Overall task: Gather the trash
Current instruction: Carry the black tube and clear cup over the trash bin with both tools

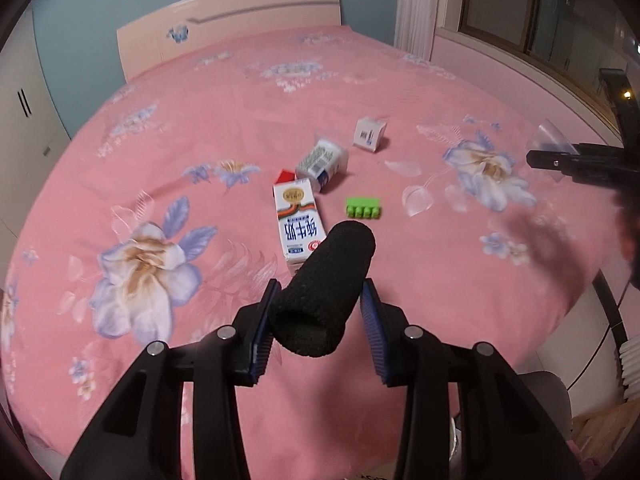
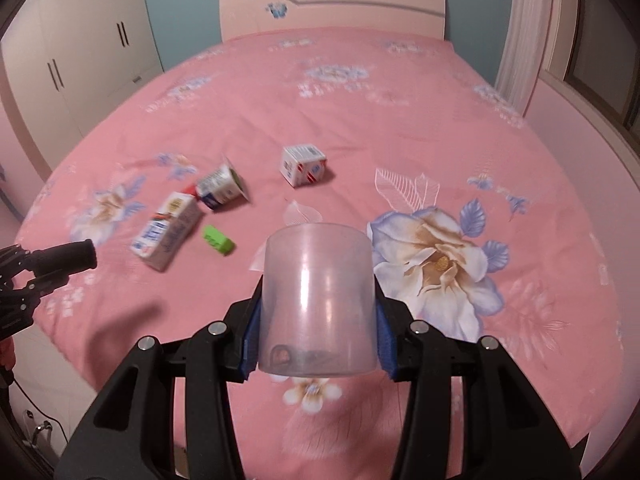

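Left wrist view, holdings: the left gripper [image 1: 320, 312] was closed on a black foam tube [image 1: 324, 292], its blue pads [image 1: 264, 336] pressing the tube's sides; the tube pointed out over the bed. The same tube [image 2: 64, 260] and gripper showed at the left edge of the right wrist view.

Right wrist view, holdings: the right gripper [image 2: 316, 336] was clamped on a clear plastic cup [image 2: 318, 300], upright between the blue pads [image 2: 250, 344], with something small and dark lying in its bottom. From the left wrist view the cup [image 1: 552, 138] appeared at the far right, held in black jaws.

Items left on the pink flower-printed bedsheet [image 2: 400, 128], all around the middle of the bed:
- white milk carton with a red top [image 1: 298, 220], lying flat, nearest the foot edge;
- white yogurt cup with a printed label [image 1: 322, 164], on its side, touching or just beside the carton's top end;
- small white cardboard box [image 1: 370, 134], farther toward the headboard, apart from the others;
- green studded plastic block [image 1: 363, 207], just beside the carton on the window side.

Surroundings: pale headboard [image 2: 332, 6], white wardrobe [image 2: 72, 60], window [image 1: 560, 12].
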Tool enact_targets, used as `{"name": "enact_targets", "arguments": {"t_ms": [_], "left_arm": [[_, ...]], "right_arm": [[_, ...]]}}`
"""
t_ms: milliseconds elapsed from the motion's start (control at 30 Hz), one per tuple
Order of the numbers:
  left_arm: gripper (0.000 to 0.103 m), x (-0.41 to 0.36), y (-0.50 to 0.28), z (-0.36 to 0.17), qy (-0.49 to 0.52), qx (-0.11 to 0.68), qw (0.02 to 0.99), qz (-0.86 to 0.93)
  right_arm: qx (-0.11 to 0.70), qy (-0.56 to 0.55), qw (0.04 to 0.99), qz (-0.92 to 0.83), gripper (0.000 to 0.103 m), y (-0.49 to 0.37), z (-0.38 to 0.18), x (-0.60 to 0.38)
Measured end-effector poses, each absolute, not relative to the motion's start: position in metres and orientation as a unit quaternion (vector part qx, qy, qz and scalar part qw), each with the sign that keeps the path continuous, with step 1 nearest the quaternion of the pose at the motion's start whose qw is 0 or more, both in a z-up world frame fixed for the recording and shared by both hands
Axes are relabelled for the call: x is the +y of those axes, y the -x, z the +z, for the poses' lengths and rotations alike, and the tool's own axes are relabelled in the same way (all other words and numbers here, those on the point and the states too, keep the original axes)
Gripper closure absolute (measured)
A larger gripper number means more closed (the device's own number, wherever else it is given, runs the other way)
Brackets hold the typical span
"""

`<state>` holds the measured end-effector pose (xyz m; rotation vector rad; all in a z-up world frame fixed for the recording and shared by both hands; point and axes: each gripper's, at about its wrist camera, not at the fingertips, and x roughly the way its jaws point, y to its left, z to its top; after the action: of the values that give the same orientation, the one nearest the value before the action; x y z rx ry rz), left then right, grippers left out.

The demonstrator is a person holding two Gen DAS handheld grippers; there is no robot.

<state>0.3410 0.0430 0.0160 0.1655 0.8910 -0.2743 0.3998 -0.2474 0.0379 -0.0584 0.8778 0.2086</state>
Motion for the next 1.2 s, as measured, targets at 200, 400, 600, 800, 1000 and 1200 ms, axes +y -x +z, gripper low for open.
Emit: {"name": "enact_targets", "arguments": {"t_ms": [200, 400, 600, 800, 1000, 1200], "left_arm": [[0.060, 0.039, -0.297, 0.062, -0.093, 0.394, 0.907, -0.118], [0.060, 0.034, -0.251, 0.091, -0.102, 0.368, 0.917, -0.118], [0.060, 0.033, -0.216, 0.104, -0.094, 0.356, 0.921, -0.124], [0.060, 0.034, -0.192, 0.099, -0.087, 0.359, 0.920, -0.129], [0.060, 0.038, -0.176, 0.079, -0.082, 0.374, 0.915, -0.128], [0.060, 0.038, -0.166, 0.044, -0.088, 0.403, 0.901, -0.133]], "right_arm": [[0.382, 0.033, 0.916, 0.119, 0.056, -0.343, 0.089, -0.243], [0.351, 0.051, 0.923, 0.149, 0.056, -0.283, 0.122, -0.227], [0.338, 0.077, 0.921, 0.181, 0.056, -0.233, 0.131, -0.206], [0.338, 0.091, 0.914, 0.205, 0.056, -0.199, 0.124, -0.189], [0.356, 0.096, 0.903, 0.221, 0.056, -0.184, 0.101, -0.176], [0.391, 0.101, 0.886, 0.230, 0.056, -0.179, 0.065, -0.165]]}}
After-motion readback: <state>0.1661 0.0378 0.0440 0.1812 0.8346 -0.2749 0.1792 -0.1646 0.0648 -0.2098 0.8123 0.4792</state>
